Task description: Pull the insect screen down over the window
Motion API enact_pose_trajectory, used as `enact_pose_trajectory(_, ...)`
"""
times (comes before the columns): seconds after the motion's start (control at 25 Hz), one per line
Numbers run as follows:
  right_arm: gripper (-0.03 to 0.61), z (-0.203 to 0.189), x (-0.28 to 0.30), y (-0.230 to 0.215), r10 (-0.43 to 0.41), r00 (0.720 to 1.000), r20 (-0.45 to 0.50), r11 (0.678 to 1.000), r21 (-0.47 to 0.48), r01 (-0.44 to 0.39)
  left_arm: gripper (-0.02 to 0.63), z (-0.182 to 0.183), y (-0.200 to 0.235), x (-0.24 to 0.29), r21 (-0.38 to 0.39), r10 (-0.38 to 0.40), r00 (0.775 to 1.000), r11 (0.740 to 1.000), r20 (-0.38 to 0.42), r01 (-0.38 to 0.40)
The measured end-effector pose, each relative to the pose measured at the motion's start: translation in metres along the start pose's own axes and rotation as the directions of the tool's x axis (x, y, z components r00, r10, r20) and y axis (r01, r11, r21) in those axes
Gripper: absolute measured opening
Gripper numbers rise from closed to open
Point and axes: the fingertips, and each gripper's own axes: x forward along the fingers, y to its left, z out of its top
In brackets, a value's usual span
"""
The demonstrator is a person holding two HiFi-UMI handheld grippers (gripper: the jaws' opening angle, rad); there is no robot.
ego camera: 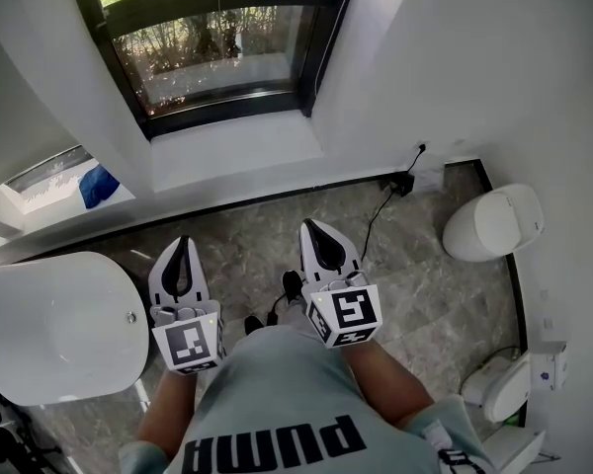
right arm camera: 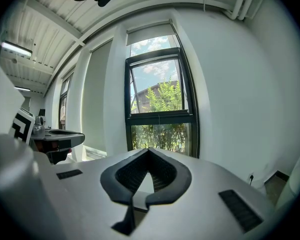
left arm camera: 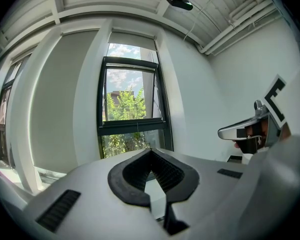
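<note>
A tall black-framed window (ego camera: 217, 47) stands in the white wall ahead, with green shrubs behind the glass. In the left gripper view the window (left arm camera: 132, 104) has a pale rolled-up band (left arm camera: 132, 38) at its top, and a thin cord (left arm camera: 137, 130) hangs down its middle. The right gripper view gives the same window (right arm camera: 160, 104) and cord (right arm camera: 159, 118). My left gripper (ego camera: 183, 242) and right gripper (ego camera: 309, 225) are held low in front of my body, well short of the window. Both are shut and hold nothing.
A white sill (ego camera: 237, 146) lies under the window. A white toilet (ego camera: 494, 222) stands at the right, a round white basin (ego camera: 59, 329) at the left. A black plug and cable (ego camera: 403, 181) run along the floor by the wall. A blue object (ego camera: 97, 186) lies at the left.
</note>
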Motion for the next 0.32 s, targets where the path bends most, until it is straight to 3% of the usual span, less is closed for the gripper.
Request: enact_pose_trajectory(0.32, 0.003, 0.0019, -0.0065, 0.0035, -0.007, 1.000, 0.002, 1.000, -0.004, 0.007, 0.014, 0.0000, -0.0002, -0.0067, 0.003, -0.010, 1.000, 1.000, 0.007, 0.010)
